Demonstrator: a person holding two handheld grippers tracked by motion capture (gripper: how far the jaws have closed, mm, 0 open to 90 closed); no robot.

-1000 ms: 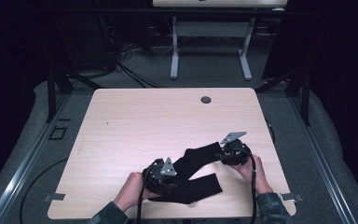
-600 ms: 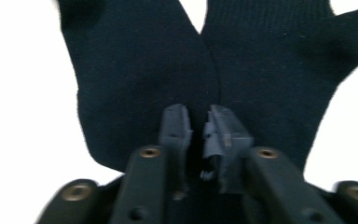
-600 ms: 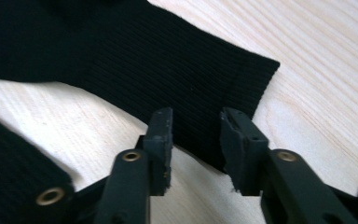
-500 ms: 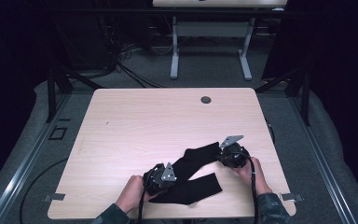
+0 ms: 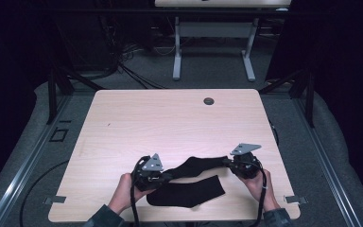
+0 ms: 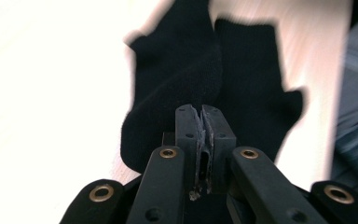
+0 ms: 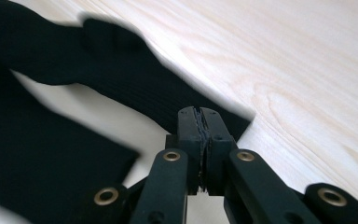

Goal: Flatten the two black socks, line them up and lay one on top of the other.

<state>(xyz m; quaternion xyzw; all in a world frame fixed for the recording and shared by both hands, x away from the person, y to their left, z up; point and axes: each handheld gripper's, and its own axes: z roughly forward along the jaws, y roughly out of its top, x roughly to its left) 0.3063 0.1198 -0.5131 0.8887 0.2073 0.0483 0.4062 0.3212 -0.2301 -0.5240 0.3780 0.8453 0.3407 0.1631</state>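
A black sock (image 5: 196,166) hangs stretched between my two grippers just above the wooden table (image 5: 170,123). My left gripper (image 5: 166,177) is shut on its near-left end, with the cloth (image 6: 172,93) running away from the pinched jaws of that gripper (image 6: 202,112). My right gripper (image 5: 228,163) is shut on the other end; its jaws have just been closing on the sock (image 7: 135,79), and the gripper (image 7: 199,113) now pinches the cuff edge. A second black sock (image 5: 189,191) lies flat on the table below the first, also seen as a sock (image 6: 256,84) and a sock (image 7: 37,154) in the gripper views.
A small round cable hole (image 5: 209,101) sits near the table's far edge. The near table edge (image 5: 170,220) is close behind both hands. Beyond the table stand a dark floor, cables and a white desk frame (image 5: 212,47).
Both grippers have shut on the upper sock's ends and drawn apart and slightly up. The sock, slack and angled before, is now pulled out long between them.
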